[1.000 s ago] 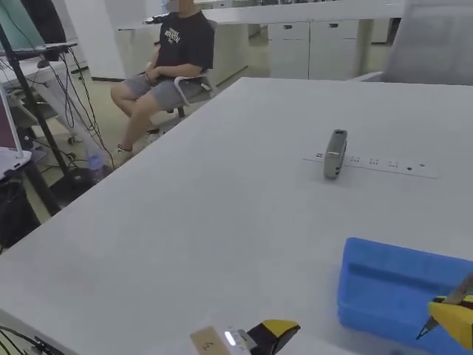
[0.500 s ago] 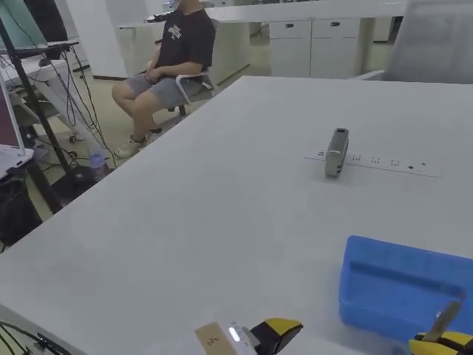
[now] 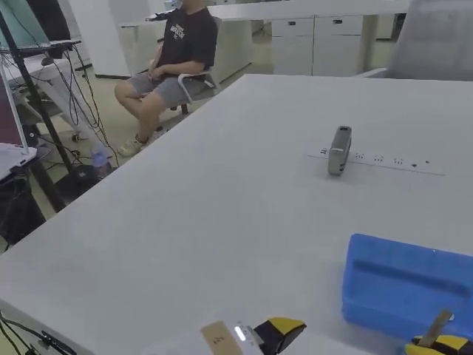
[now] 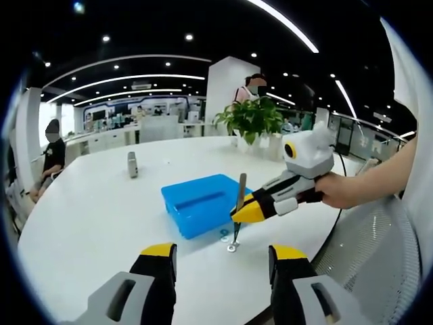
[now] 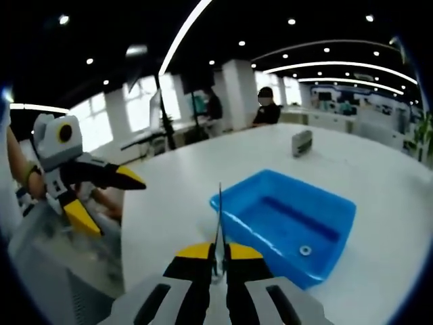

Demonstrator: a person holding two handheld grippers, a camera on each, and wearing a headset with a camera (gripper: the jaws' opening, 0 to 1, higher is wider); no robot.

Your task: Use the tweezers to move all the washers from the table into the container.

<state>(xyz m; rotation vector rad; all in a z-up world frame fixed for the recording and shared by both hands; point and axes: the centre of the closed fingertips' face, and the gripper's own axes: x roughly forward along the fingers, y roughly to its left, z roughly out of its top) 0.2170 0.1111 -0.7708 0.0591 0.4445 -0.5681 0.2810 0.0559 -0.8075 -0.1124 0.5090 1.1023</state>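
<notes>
The right gripper point(image 5: 218, 261) is pinching the tweezers point(image 5: 218, 223); a blue container point(image 5: 291, 217) holding one washer point(image 5: 306, 250) is sitting just ahead; the left gripper point(image 4: 222, 257) is holding its jaws spread; loose washers point(image 4: 231, 248) are lying ahead, under the tweezers' tip.

Legible text, brands, numbers, signs: none.

Marks present but unreadable:
1. White print point(image 3: 177, 32) on the chest of the dark T-shirt point(image 3: 194, 41) worn by the seated person, head view. Several short lines, too small and blurred to make out.
2. Small dark markings along the white power strip point(image 3: 384, 160) lying on the surface point(image 3: 222, 214), head view. They sit beside the sockets; whether they are characters cannot be told.
3. Tan tag point(image 3: 216, 339) on the body of the left tongs point(image 3: 287, 328), lower edge of the head view. It carries faint small marks that cannot be read.
</notes>
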